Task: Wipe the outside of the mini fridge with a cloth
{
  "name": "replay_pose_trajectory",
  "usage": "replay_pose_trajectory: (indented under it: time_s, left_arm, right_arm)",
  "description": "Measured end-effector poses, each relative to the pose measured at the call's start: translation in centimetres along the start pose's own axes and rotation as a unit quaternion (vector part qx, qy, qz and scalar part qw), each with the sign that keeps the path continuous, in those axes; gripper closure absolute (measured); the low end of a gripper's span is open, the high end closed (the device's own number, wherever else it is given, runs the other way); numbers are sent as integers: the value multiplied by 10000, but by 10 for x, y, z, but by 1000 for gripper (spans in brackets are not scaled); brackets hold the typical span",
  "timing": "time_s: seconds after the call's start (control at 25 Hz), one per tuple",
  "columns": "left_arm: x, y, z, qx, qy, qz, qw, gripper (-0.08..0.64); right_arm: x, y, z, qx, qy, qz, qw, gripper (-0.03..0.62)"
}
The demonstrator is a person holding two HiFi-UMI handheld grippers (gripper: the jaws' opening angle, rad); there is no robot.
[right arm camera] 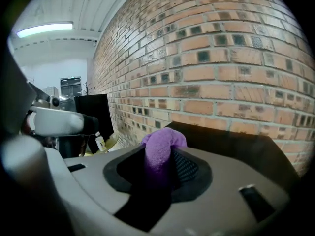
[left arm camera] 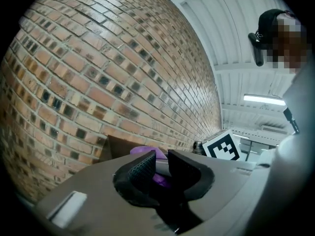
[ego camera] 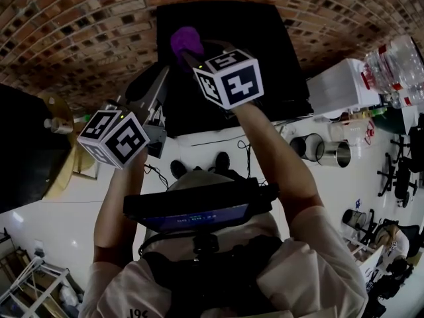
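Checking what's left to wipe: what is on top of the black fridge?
Only the purple cloth, pinched in the right tool, shows over the fridge top. The rest looks bare. The patch under the marker cube is hidden, so I cannot tell whether the cloth touches.

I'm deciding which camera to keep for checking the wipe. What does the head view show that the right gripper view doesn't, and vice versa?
Head view only: the person's arms, the white floor with two metal containers, and a pack of water bottles. Right gripper view only: the purple cloth pinched between the right gripper's fingers, a lit ceiling light, and a small bottle off to the left. Both: the cloth, the black mini fridge and the brick wall behind it.
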State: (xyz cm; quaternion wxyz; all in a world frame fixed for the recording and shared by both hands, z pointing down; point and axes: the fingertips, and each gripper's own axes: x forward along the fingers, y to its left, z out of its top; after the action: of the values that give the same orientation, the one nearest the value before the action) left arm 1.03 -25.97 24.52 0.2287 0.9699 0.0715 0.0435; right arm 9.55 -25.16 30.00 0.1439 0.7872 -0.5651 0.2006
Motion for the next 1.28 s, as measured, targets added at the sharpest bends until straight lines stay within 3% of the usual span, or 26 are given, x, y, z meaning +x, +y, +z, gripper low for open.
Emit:
replay_pose_trajectory:
  time_s: [0.12,0.32,0.36,0.48,0.56,0.68,0.8,0.88,0.96,1.28]
  left_arm:
    - [13,-3,0,-30,10,70,10000,479]
    - [23,4,1,140,163,555,9982,479]
    - [27,9,3,233,218,734,9968,464]
    - [45,16,1,571,450,1113,9911,325]
    - [60,15,-4,1024,700,1281,9840,310]
    - [76,16,-9,1883,1005,1640,9631,310]
    - [86,18,-11,2259,1225,1906,9474,319]
    - [91,23,-20,2265,1500,2009,9412,319]
    - [94,28,-30,2078,1709,2046,9411,316]
    - [99,40,-45,2015,2026,2451,9264,314]
  right_arm:
    - [-4,6,2,91,-159,460,9988,363]
    - [-33,-9,10,135,-648,775,9948,351]
    - [-42,-18,13,90,-778,698,9945,353]
    - [-63,-42,16,-245,-1048,432,9932,351]
    - [-69,-47,13,-427,-1143,515,9912,353]
    - [-69,-44,1,-463,-1153,844,9887,353]
    - [-71,-45,-3,-215,-1206,1138,9859,357]
    - [-73,-45,-3,-172,-1228,1261,9842,365]
    - [-74,-44,-4,-211,-1245,1356,9827,367]
    - [-76,-35,-4,-331,-1278,1642,9776,365]
